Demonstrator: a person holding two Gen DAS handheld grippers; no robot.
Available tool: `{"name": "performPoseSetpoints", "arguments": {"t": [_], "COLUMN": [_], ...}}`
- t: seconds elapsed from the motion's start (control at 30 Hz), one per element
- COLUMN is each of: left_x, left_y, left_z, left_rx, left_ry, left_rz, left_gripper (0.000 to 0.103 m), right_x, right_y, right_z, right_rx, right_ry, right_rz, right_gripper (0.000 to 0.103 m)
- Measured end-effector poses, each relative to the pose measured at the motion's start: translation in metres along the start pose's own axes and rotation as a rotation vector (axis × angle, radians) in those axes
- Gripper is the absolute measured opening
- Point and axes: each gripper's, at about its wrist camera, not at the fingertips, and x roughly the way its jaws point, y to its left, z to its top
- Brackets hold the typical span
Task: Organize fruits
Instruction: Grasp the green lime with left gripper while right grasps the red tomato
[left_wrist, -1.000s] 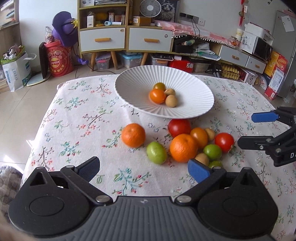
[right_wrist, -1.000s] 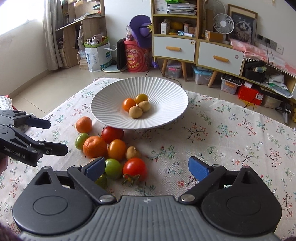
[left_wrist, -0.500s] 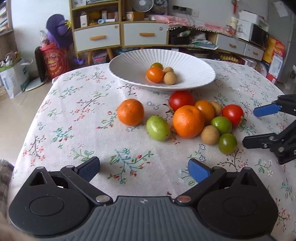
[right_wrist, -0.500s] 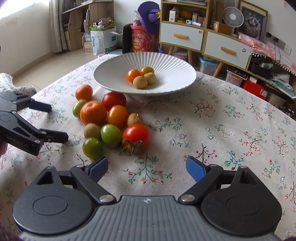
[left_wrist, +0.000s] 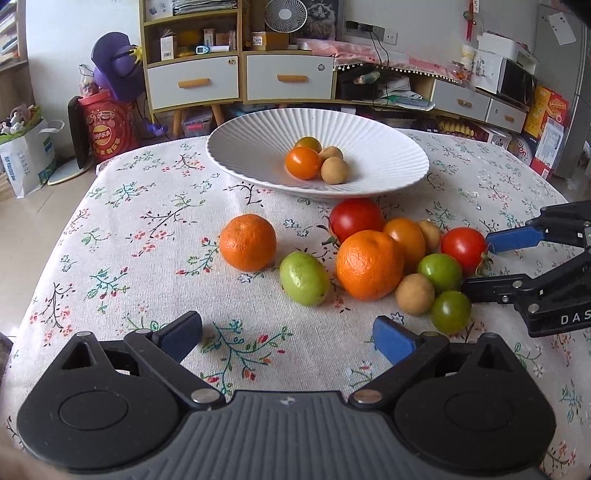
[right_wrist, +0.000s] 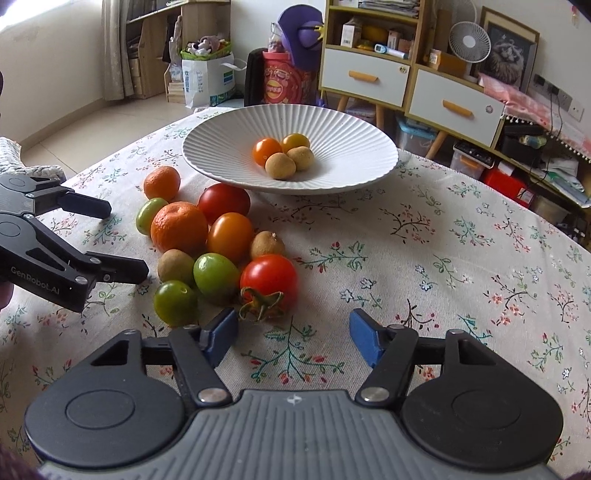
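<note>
Right gripper: tilted down toward the cloth, jaws closing with nothing yet between them; its blue pads sit just short of the fruit pile.
Left gripper: also angled down, jaws spread wide over bare floral cloth, gripping nothing.
Red tomato: nearest fruit to the right gripper, glossy, green stem flopped forward, just ahead of the left-hand pad.
Green tomatoes: two, touching, left of the red one.
Fruit pile: a large orange, an orange tomato, a second red tomato and small brown fruits huddled together on the tablecloth.
Lone orange: slightly apart, a pale green fruit beside it.
Plate: white, ribbed, behind the pile; holds two orange tomatoes and two brown fruits.
</note>
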Motion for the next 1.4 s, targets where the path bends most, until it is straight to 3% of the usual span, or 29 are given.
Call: {"name": "performPoseSetpoints", "arguments": {"t": [0.13,0.2,0.73,0.9,1.07,1.4], "left_x": [0.001,0.001,-0.001,0.000,0.003,0.003], "left_y": [-0.001,-0.002,-0.006,-0.001,0.002,-0.003], "left_z": [0.003,0.006,0.010,0.013,0.017,0.023], "left_rx": [-0.003,0.002,0.039,0.008,-0.054,-0.043], "left_ry": [0.002,-0.004,-0.014,-0.011,-0.006,0.009], "left_rz": [-0.008,-0.013,-0.060,-0.057,-0.049,-0.025], "left_gripper": [0.090,0.081,0.052,0.032,0.028,0.023], "right_x": [0.001,0.002,0.003,0.002,0.004,0.004], "right_y": [0.001,0.001,0.005,0.005,0.004,0.002], "right_z": [0.003,0.004,0.011,0.012,0.014,0.019], "right_rx": [-0.007,-0.007,0.002,0.006,0.014,0.035], "right_ry": [-0.002,-0.002,0.000,-0.004,-0.002,0.010], "right_rz": [0.007,0.008,0.034,0.039,0.039,0.041], "right_gripper": [0.054,0.051,0.032,0.031,0.031,0.031]}}
